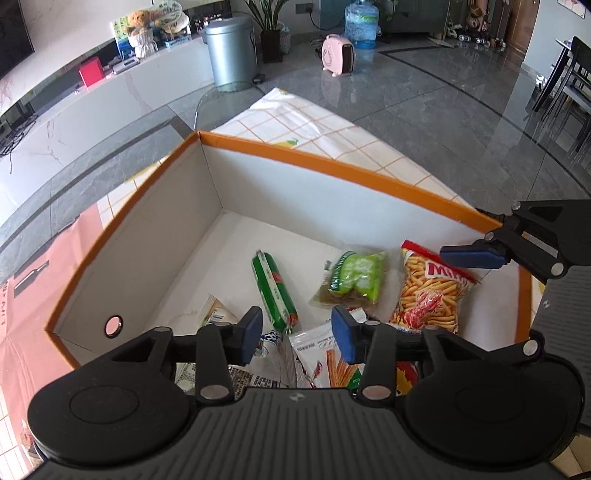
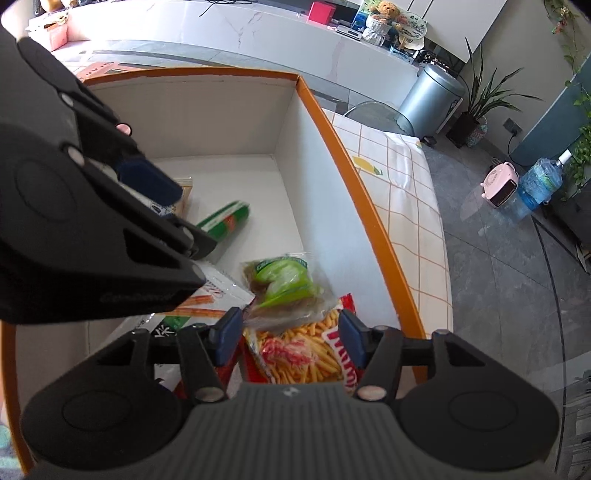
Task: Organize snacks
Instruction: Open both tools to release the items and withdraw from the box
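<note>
An orange-rimmed white box (image 1: 332,162) (image 2: 354,177) holds several snacks. On its floor lie a green sausage-shaped tube (image 1: 275,291) (image 2: 225,221), a clear pack of green pickles (image 1: 354,280) (image 2: 284,284), a red bag of shrimp sticks (image 1: 428,291) (image 2: 306,354) and a white pack printed with orange sticks (image 1: 325,358) (image 2: 210,295). My left gripper (image 1: 297,334) hangs open inside the box above the white pack, touching nothing. My right gripper (image 2: 291,334) is open over the red bag, which lies loose beneath its pads. One blue pad of the right gripper (image 1: 472,256) shows above that bag.
The box stands on a checked tablecloth (image 1: 325,125) (image 2: 402,192) on a glass table; a pink printed sheet (image 1: 29,295) lies to its left. On the grey floor beyond are a metal bin (image 1: 231,51), a pink heater (image 1: 338,55), a water jug (image 1: 362,22) and dark chairs (image 1: 569,85).
</note>
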